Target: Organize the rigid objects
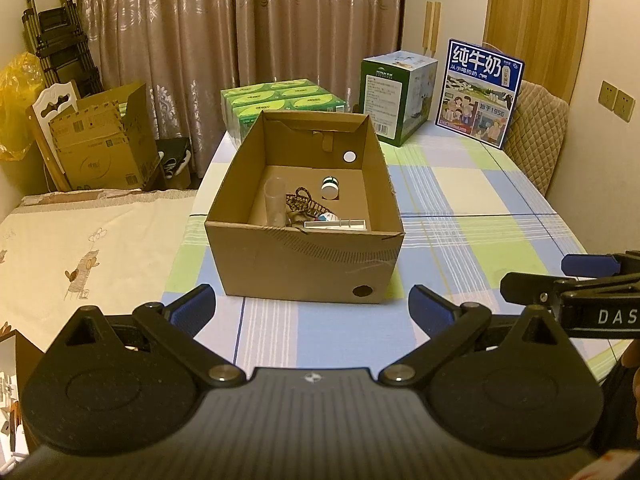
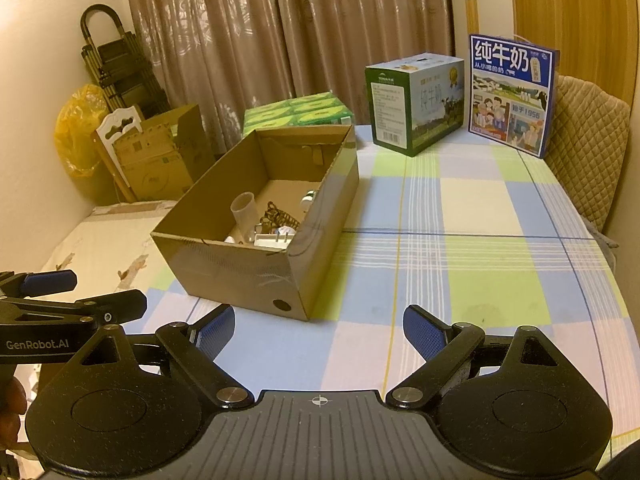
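From the left wrist camera, a table under a checked cloth of blue, green and pale squares stretches ahead of the left gripper. Straight in front of its fingers sits an open cardboard box, and inside it lie a clear plastic cup, a small white jar, a brown wicker piece and a flat white packet. Beyond the box, a green multipack stands at the far table edge, with a green-and-white carton and a blue milk carton further to the right. Curtains hang behind, a quilted chair back stands at the right, and a cream bedspread lies to the left. The left gripper's jaws stand wide apart with nothing between them, over bare cloth. The right gripper juts in from the right edge, also empty.

From the right wrist camera, the same cardboard box lies ahead and to the left of the right gripper, its cup and wicker piece visible inside. Straight ahead is open tablecloth; the two cartons stand at the far end. More cardboard boxes and a yellow bag sit by the left wall. The right gripper's jaws are spread wide, holding and touching nothing. The left gripper enters at the left edge.
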Tool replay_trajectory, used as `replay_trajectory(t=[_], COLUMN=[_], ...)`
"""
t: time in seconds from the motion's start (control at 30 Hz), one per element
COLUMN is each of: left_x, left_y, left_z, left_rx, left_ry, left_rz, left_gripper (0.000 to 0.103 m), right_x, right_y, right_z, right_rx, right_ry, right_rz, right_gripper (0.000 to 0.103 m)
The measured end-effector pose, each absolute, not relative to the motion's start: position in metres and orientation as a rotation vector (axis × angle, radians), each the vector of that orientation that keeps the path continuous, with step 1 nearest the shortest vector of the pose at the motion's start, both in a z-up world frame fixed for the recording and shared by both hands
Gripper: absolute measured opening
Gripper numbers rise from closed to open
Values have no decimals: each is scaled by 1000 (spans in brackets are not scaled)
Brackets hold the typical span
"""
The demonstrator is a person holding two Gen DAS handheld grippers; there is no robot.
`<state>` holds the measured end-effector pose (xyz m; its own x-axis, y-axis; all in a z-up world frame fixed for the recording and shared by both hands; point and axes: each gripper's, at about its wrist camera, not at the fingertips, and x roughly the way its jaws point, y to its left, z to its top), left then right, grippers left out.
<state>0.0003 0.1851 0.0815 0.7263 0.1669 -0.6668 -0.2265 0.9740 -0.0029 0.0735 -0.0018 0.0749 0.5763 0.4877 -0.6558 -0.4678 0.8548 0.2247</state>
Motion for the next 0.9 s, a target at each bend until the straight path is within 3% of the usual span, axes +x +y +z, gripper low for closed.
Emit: replay_trajectory(t=[0.9], left_x=[2], left_y=[182], left_z=[82], left_rx=[-83], left_ry=[726], left_rz=[213], left_gripper=[101], right_x=[72], right_y=[-3], right_z=[72], right_rx=[32], right_ry=[783], right_rz=[558], right_gripper=[89])
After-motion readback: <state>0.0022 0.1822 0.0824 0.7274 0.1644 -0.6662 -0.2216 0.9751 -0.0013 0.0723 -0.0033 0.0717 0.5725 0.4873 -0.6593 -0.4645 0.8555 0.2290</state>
